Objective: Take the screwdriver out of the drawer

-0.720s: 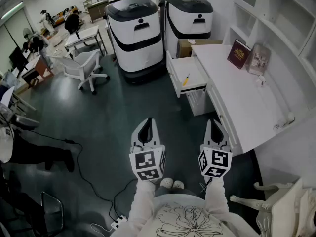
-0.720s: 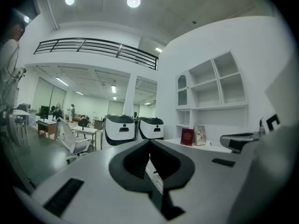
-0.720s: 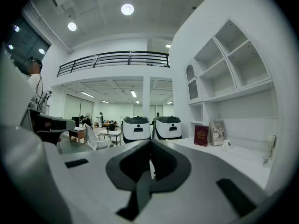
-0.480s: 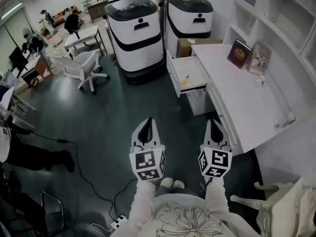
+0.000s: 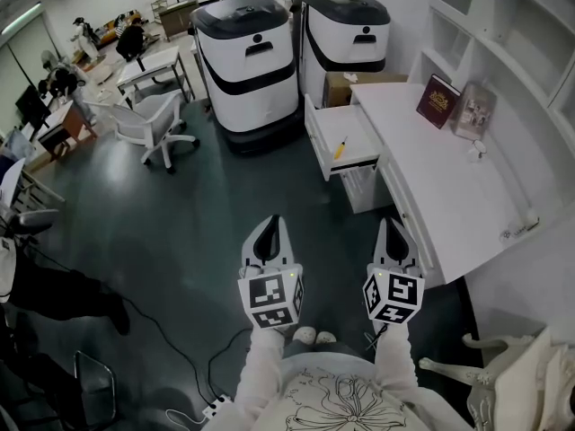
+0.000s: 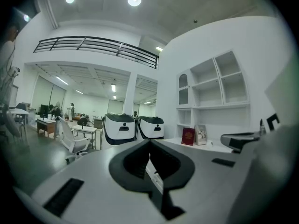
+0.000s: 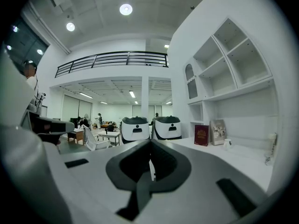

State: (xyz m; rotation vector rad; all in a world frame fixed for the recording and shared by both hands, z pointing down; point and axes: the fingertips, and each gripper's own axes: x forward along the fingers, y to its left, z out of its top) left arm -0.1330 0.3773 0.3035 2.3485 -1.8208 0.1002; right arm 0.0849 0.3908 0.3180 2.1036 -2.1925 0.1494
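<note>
A yellow-handled screwdriver (image 5: 340,147) lies in the open white drawer (image 5: 359,122) pulled out of the desk's far end. My left gripper (image 5: 273,220) and right gripper (image 5: 389,224) are held side by side over the dark floor, well short of the drawer. Both point forward and both are shut with nothing in them. In the left gripper view the jaws (image 6: 149,141) meet at a point. The right gripper view shows the same closed tip (image 7: 150,141). The drawer is mostly hidden behind the jaws in both gripper views.
The white desk (image 5: 449,187) runs along my right with a red book (image 5: 437,100) and shelves behind. Two large white machines (image 5: 247,61) stand beyond the drawer. A white office chair (image 5: 157,119) is at left, cables (image 5: 171,339) cross the floor, and a white chair (image 5: 503,375) stands at near right.
Both grippers keep their places and stay shut. The person's leg at the left edge has shifted further left.
</note>
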